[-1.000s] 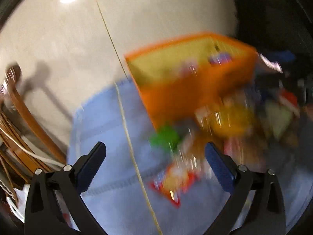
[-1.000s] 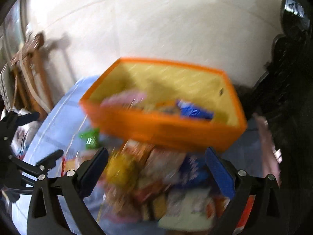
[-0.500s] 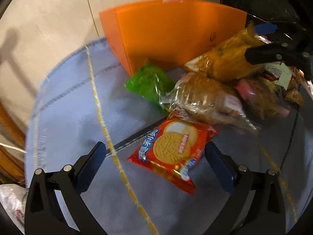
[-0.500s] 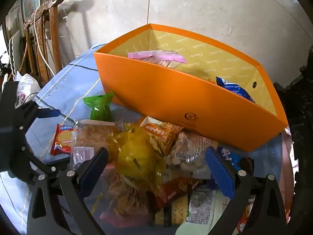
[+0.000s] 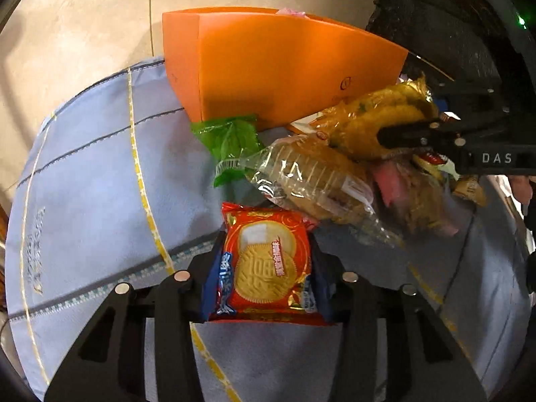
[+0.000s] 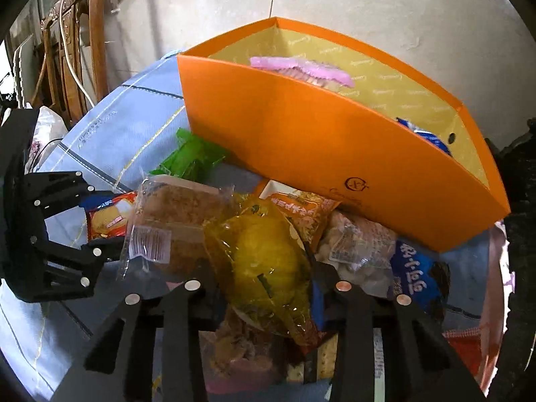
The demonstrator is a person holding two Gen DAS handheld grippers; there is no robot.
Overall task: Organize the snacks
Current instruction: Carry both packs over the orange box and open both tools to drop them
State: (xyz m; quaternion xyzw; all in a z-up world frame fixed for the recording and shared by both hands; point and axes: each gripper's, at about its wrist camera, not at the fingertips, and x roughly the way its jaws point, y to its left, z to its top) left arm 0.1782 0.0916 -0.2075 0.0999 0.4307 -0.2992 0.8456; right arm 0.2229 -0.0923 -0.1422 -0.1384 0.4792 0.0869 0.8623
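Observation:
My left gripper (image 5: 266, 268) is shut on a red biscuit packet (image 5: 264, 264) lying on the blue cloth; it also shows in the right wrist view (image 6: 107, 219). My right gripper (image 6: 264, 274) is shut on a yellow snack bag (image 6: 264, 264), which shows in the left wrist view (image 5: 375, 124) too. An orange box (image 6: 335, 154) stands behind the snack pile, holding a pink packet (image 6: 298, 68) and a blue packet (image 6: 422, 134).
A clear-wrapped brown cake (image 5: 311, 181), a green packet (image 5: 231, 140), an orange snack bag (image 6: 301, 211) and a blue bag (image 6: 412, 271) lie in the pile. Wooden chairs (image 6: 70, 47) stand at the left. A dark object (image 5: 452, 26) sits behind the box.
Both grippers moved down to the pile and closed: the left on the red biscuit packet, the right on the yellow snack bag.

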